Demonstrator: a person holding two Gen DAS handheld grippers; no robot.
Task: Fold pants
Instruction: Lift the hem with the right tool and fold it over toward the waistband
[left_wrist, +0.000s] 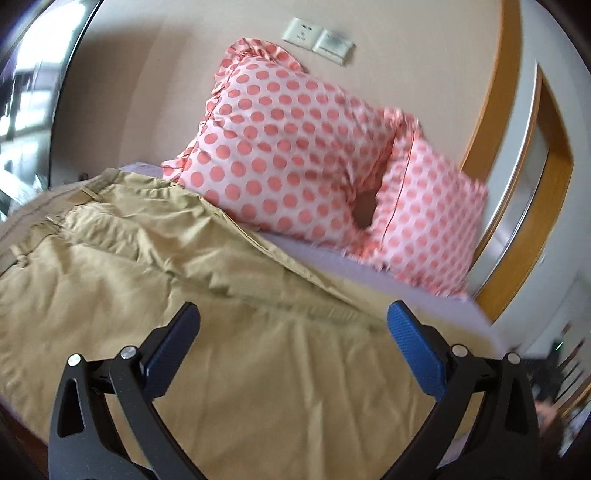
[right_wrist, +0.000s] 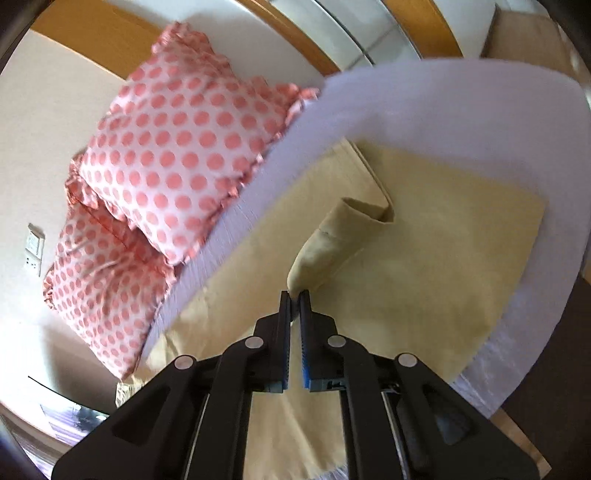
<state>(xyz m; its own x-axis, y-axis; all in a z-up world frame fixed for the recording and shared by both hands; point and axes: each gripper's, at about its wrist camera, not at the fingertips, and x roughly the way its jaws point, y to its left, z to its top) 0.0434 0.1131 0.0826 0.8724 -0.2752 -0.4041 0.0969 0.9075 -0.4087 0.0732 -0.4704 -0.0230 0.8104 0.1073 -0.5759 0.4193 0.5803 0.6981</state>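
Khaki pants lie spread on a bed, waistband at the upper left of the left wrist view. My left gripper is open and empty, its blue pads hovering just above the pants' fabric. In the right wrist view the pants lie flat on the pale sheet. My right gripper is shut on a pinched-up fold of a pant leg, which rises from the fingertips toward the leg hem.
Two pink polka-dot pillows lean against the beige wall at the head of the bed; they also show in the right wrist view. The pale lilac sheet covers the bed. A wooden door frame stands to the right.
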